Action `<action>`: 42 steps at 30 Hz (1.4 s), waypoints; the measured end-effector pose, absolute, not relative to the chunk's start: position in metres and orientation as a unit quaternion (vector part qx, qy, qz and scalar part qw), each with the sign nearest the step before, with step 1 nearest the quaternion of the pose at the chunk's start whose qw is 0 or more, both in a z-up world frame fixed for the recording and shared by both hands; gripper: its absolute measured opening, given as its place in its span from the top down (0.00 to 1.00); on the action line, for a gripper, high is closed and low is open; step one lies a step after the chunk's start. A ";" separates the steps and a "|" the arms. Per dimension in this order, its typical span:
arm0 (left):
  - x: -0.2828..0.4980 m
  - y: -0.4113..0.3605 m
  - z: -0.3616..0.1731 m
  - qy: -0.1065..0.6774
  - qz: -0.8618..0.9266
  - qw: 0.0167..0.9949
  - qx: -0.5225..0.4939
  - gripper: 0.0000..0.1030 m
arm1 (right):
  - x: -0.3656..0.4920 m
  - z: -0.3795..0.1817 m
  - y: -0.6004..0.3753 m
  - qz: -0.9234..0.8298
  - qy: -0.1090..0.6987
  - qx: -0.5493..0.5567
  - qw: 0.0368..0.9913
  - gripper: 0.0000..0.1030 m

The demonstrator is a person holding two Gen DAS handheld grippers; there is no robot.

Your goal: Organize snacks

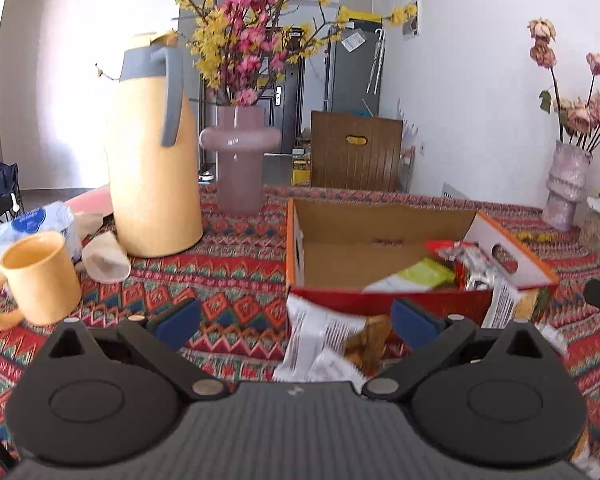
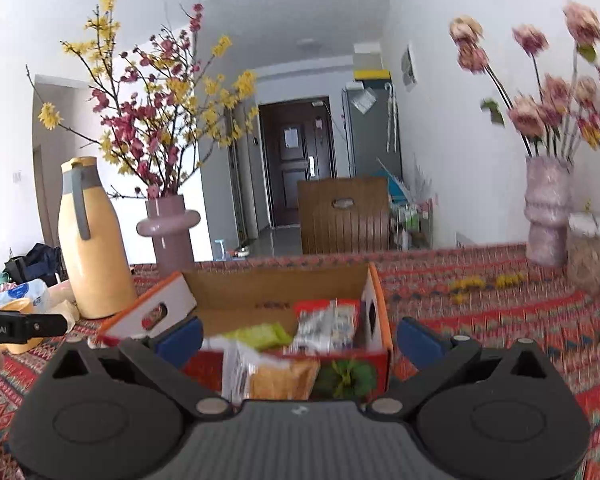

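An open cardboard box point(image 1: 340, 252) with a red front wall stands on the patterned tablecloth. It holds a green packet point(image 1: 424, 274) and red and silver packets point(image 1: 474, 266). My left gripper point(image 1: 296, 318) is open just before the box, over a white snack packet point(image 1: 324, 340) lying on the cloth. Another white packet point(image 1: 504, 304) shows blurred at the box's front right corner. My right gripper point(image 2: 300, 338) is open facing the box point(image 2: 280, 280). A blurred white and orange packet point(image 2: 268, 372) sits between its spread fingers, touching neither.
A yellow thermos jug point(image 1: 152, 168), a pink vase of flowers point(image 1: 240, 160), a yellow mug point(image 1: 36, 276), a tipped paper cup point(image 1: 106, 258) and a tissue pack point(image 1: 32, 224) stand left of the box. A second vase point(image 2: 548, 208) and a jar point(image 2: 592, 256) stand at the right.
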State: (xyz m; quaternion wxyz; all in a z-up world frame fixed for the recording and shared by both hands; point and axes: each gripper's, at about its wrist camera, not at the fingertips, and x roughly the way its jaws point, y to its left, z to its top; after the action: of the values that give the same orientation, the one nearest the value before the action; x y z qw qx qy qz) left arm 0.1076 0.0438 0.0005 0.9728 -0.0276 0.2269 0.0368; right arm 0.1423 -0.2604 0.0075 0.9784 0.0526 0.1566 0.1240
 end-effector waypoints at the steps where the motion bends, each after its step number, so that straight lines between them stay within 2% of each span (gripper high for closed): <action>1: 0.105 0.045 -0.003 0.229 0.038 0.972 -0.027 0.00 | 0.139 0.002 -0.262 0.123 0.163 0.056 0.977 0.00; 11: 0.102 0.049 -0.040 0.252 0.025 0.967 -0.027 0.00 | 0.126 -0.035 -0.270 0.093 0.233 0.064 0.966 0.00; 18: 0.105 0.050 -0.045 0.261 0.023 0.965 -0.035 0.00 | 0.132 -0.041 -0.269 0.084 0.253 0.055 0.962 0.00; 34: 0.110 0.055 -0.048 0.274 0.024 0.960 -0.054 0.00 | 0.224 -0.050 -0.284 0.086 0.358 0.063 0.928 0.00; 36: 0.110 0.056 -0.048 0.275 0.023 0.960 -0.056 0.00 | 0.231 -0.055 -0.288 0.090 0.365 0.080 0.923 0.07; 37: 0.110 0.056 -0.048 0.275 0.023 0.959 -0.057 0.00 | 0.234 -0.059 -0.291 0.091 0.371 0.089 0.920 0.15; 42: 0.111 0.057 -0.048 0.276 0.023 0.959 -0.060 0.00 | 0.231 -0.065 -0.301 0.090 0.364 0.115 0.920 0.23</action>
State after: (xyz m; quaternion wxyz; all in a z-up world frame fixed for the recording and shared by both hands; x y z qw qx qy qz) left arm 0.1107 0.0567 -0.0480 0.9589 -0.0598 0.2763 0.0225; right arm 0.2315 -0.3009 -0.0651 0.9197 0.1154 0.3645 0.0897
